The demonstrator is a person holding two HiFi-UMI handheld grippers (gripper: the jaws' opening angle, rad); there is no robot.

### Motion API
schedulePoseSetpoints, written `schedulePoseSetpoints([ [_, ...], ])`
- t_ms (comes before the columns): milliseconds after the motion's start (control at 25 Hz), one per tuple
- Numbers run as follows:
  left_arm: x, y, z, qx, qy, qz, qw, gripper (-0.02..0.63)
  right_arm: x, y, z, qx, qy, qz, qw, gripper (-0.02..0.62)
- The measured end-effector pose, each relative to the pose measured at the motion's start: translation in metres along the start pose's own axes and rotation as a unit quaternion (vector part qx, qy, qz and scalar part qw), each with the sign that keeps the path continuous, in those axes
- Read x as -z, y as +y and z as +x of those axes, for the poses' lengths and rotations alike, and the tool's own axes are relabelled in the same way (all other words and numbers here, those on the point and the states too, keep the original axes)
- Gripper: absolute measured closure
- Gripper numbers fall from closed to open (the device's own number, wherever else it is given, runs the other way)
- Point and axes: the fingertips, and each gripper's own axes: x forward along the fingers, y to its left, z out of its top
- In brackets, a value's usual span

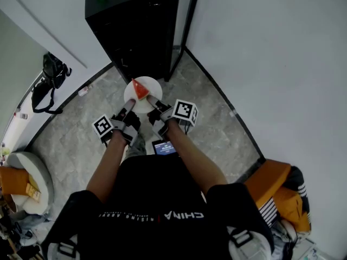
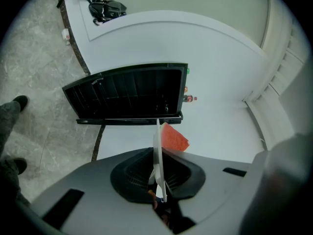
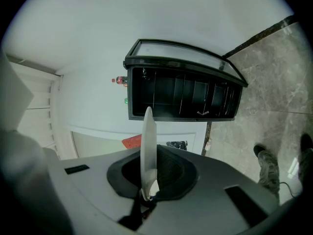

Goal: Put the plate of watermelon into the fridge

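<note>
Grey floor (image 1: pixel 217 123) — plate (image 1: pixel 152 85) before fridge (image 1: pixel 135 31) (shirt (image 1: pixel 157 194): "CHINA").

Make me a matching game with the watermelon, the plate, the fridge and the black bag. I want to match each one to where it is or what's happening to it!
Things:
1. watermelon slice
2. plate
3. fridge
4. black bag

Places and states:
A. stands with its door open
B. by the wall, at the floor's edge
C. lies on the plate
D. pinched at its rim by the left hand-held gripper and the right hand-held gripper

Right pairs: 1-C, 2-D, 3-A, 4-B.
</note>
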Motion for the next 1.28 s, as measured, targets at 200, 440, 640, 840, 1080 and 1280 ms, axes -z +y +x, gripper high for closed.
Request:
schedulePoseSetpoints([
  [200,-0.03,0.002,0.03,0.003,0.03,-0.004,0.9995,0.573,-0.025,-0.002,0.031,0.003,-0.023,-0.008,1.0,0.575],
  [440,-0.08,-0.004,0.056,0.01,0.058,0.002,0.9982,0.573,-0.045,0.006,0.079,0.001,-0.048,-0.008,0.999,0.575],
  [640,-0.126,-0.004,0.07,0.011,0.077,0.007,0.997,0.574,-0.053,0.012,0.124,0.005,-0.062,-0.013,0.998,0.575],
  [840,-0.155,-0.007,0.075,0.014,0.097,0.004,0.9952,0.574,-0.054,0.017,0.152,0.011,-0.078,-0.019,0.997,0.575],
  [1080,-0.166,0.004,0.087,0.01,0.114,0.002,0.9934,0.572,-0.063,0.008,0.164,0.022,-0.092,-0.014,0.995,0.575],
  [1280,-0.173,0.015,0.108,-0.006,0.105,0.003,0.9945,0.572,-0.084,-0.002,0.173,0.026,-0.079,-0.005,0.996,0.575],
])
